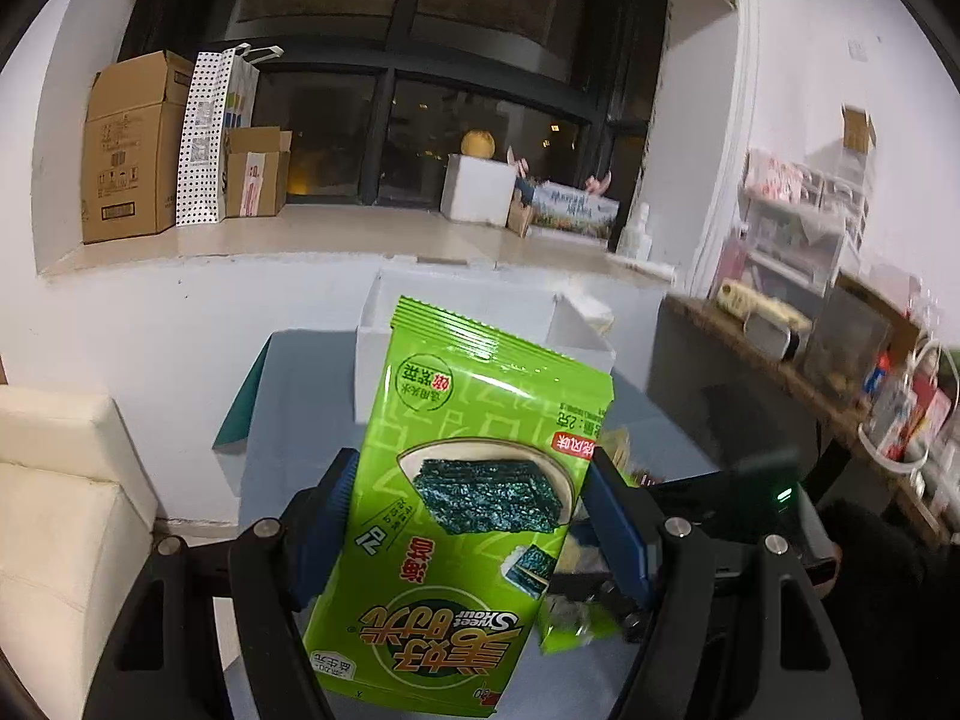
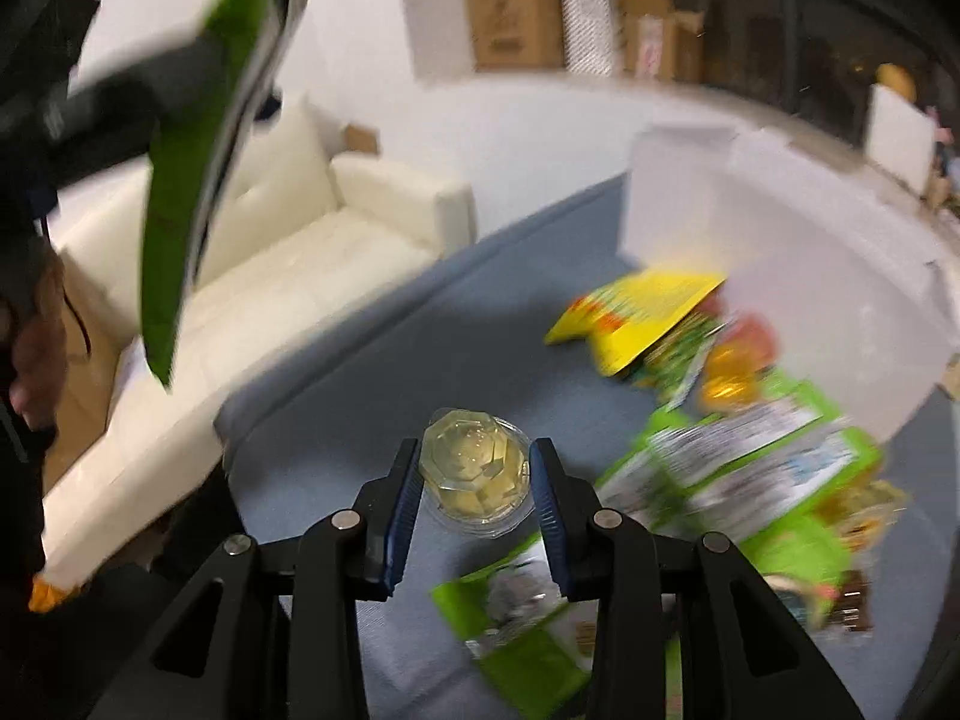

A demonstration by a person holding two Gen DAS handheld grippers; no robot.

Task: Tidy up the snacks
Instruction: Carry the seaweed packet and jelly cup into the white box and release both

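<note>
My left gripper (image 1: 468, 516) is shut on a green seaweed snack bag (image 1: 468, 498) and holds it up above the blue table (image 1: 288, 420). The same bag shows edge-on at the upper left of the right wrist view (image 2: 198, 168). My right gripper (image 2: 474, 468) is shut on a clear plastic jelly cup (image 2: 474, 468) with yellow contents, above the table (image 2: 360, 372). A white open box (image 1: 480, 324) stands at the table's far end; it also shows in the right wrist view (image 2: 780, 228).
A heap of snack packets lies on the table: a yellow bag (image 2: 636, 312), green packets (image 2: 750, 468) and a green packet (image 2: 516, 618) under my right fingers. A cream sofa (image 2: 288, 252) stands left of the table. A dark cabinet with clutter (image 1: 810, 372) stands to the right.
</note>
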